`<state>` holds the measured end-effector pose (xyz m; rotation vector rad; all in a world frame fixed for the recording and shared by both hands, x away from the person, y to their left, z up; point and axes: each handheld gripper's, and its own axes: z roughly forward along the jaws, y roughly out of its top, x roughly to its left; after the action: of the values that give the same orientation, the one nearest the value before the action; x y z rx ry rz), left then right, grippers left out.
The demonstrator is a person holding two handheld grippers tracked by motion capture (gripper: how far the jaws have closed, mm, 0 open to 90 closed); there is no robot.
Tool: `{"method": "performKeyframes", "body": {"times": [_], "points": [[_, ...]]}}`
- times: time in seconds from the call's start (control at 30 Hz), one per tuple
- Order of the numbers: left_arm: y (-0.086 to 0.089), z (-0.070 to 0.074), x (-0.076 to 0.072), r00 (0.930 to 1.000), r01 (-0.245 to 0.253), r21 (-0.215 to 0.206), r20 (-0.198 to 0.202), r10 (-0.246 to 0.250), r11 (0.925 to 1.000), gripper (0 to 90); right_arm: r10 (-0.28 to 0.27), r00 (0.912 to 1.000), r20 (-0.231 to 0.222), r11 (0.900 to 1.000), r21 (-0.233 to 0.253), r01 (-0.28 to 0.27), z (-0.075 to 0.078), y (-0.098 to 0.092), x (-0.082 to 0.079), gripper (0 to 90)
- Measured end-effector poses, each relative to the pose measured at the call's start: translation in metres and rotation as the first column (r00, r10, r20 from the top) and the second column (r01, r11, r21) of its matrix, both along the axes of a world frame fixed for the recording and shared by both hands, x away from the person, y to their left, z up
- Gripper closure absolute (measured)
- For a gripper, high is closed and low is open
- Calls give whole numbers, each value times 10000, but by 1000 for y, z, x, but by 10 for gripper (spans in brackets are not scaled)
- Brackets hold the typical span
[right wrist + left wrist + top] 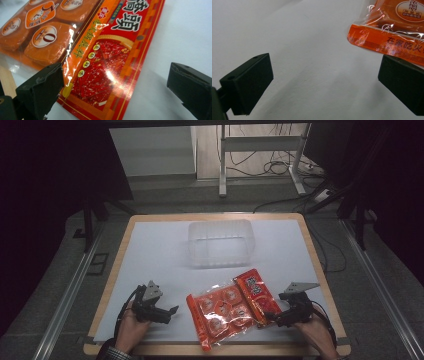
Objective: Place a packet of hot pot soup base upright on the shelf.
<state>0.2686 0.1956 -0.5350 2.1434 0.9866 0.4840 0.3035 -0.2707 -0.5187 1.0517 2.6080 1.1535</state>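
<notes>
An orange and red food packet (227, 309) lies flat near the front middle of the white-covered table (150, 255). Its clear orange half shows several round blocks, and its red half carries printed characters. My left gripper (169, 315) rests on the sheet just left of the packet, open with nothing between its jaws. In the left gripper view the packet's orange corner (387, 37) lies ahead, close to the right-hand jaw, and my left gripper (324, 85) is over bare sheet. My right gripper (275, 313) stands open at the packet's right end. The red half (107, 67) reaches in between my right gripper's (115, 75) jaws.
A clear plastic container (220, 242) stands at the table's back middle. The wooden table rim (114, 270) frames the white sheet. Beyond the far edge are a metal desk frame (222, 165) and loose cables (280, 167) on the floor.
</notes>
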Motion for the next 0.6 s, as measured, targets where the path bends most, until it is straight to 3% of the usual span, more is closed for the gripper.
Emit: {"method": "performKeyframes", "body": {"times": [0.37,0.6], "points": [[0,-1,0,10000,-13,91,-20,13,10000,0,164,9985,-529,9999,64,-160,-4,10,1,17],[0,-1,0,10000,-14,176,-36,14,9998,0,309,9959,-853,9977,620,-256,-4,12,5,30]]}}
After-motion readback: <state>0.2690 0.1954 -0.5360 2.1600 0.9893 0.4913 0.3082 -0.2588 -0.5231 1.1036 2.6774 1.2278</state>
